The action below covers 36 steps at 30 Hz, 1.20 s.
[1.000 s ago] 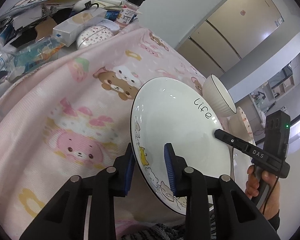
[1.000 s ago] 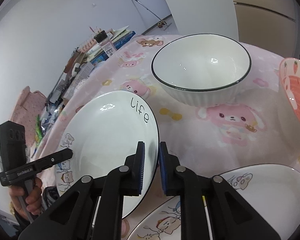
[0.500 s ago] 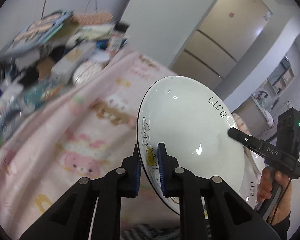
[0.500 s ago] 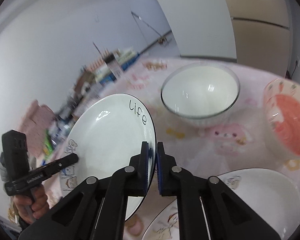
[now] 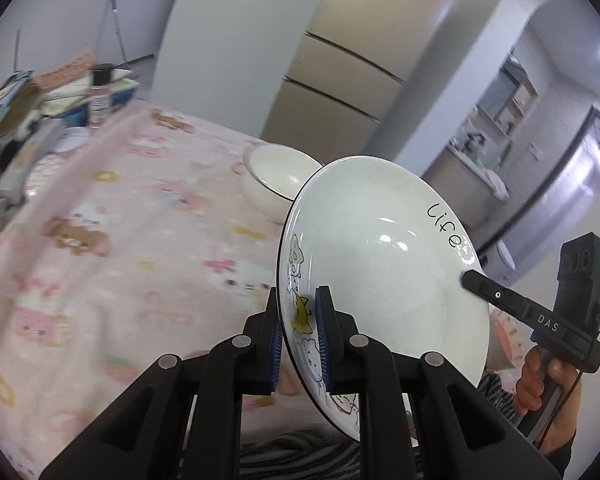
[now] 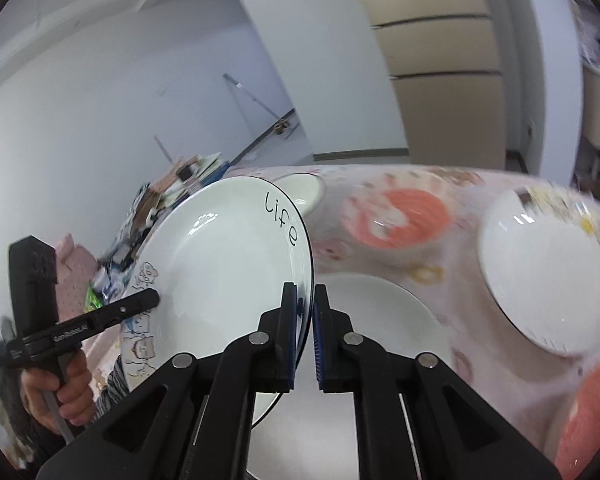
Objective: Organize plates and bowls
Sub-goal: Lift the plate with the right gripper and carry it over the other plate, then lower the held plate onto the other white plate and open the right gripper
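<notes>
I have the white plate [image 5: 384,264] lettered "life" held up off the desk [image 5: 112,240], tilted steeply on edge. My left tongs [image 5: 299,340] are clamped on its near rim, blue ribbed pads on either side of the cartoon drawings, and my right tongs [image 6: 304,328] pinch the opposite rim, the thin black edge line running between the pads. In the left view the right tongs [image 5: 470,278] show as a black finger pressed on the glazed face just below the lettering; in the right view the left tongs [image 6: 150,299] reach in the same way by the cartoon border.

The plate [image 6: 228,280] is glossy ceramic, shallow and round, catching ceiling lights. Behind it on the desk sits a deep white bowl [image 5: 280,178] with a ribbed outer wall and dark rim. The right view also shows a plain white plate [image 6: 380,320] lying flat under the tongs, a motion-blurred pink-orange dish [image 6: 400,212] and a white bowl [image 6: 540,280] to the right.

The desk wears a soft pink cloth printed with bears and rabbits. A clutter of boxes and bottles [image 5: 52,100] crowds its far left end. Beyond are pale walls and a beige fridge [image 5: 352,64].
</notes>
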Motion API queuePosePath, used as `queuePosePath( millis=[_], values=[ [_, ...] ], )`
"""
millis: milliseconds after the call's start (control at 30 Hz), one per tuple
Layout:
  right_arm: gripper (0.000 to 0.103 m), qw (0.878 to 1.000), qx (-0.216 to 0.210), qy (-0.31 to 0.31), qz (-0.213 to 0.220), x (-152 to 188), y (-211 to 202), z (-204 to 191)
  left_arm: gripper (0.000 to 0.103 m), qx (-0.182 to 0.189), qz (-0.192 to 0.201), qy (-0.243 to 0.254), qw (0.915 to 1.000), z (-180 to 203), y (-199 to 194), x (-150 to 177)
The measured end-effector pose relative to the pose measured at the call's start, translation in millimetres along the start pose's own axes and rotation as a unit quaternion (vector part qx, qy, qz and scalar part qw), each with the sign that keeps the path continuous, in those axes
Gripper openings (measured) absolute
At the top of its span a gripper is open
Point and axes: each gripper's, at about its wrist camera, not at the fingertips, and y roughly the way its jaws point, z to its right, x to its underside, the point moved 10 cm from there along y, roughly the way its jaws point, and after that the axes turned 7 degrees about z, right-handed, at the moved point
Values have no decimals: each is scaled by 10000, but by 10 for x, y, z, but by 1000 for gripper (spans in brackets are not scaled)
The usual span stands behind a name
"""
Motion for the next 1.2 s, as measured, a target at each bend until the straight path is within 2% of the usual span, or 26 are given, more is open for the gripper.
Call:
queuePosePath(
  millis=[133,367,700,933,1200],
  values=[
    [7,9998,192,82,-25,125,-10,240,16,-53,-247,85,9996,139,198,154],
    [7,9981,16,479,-393,378,205,463,16,-306,-281,313,9986,54,360,309],
    [8,9958,197,670,-595,501,272,604,16,-266,-367,470,9979,62,467,397],
    [13,9941,594,415,-804,589,300,664,16,-321,-385,608,9969,100,498,411],
    [21,9918,1013,-254,-739,572,210,598,13,-327,-372,731,9961,125,530,436]
  ],
)
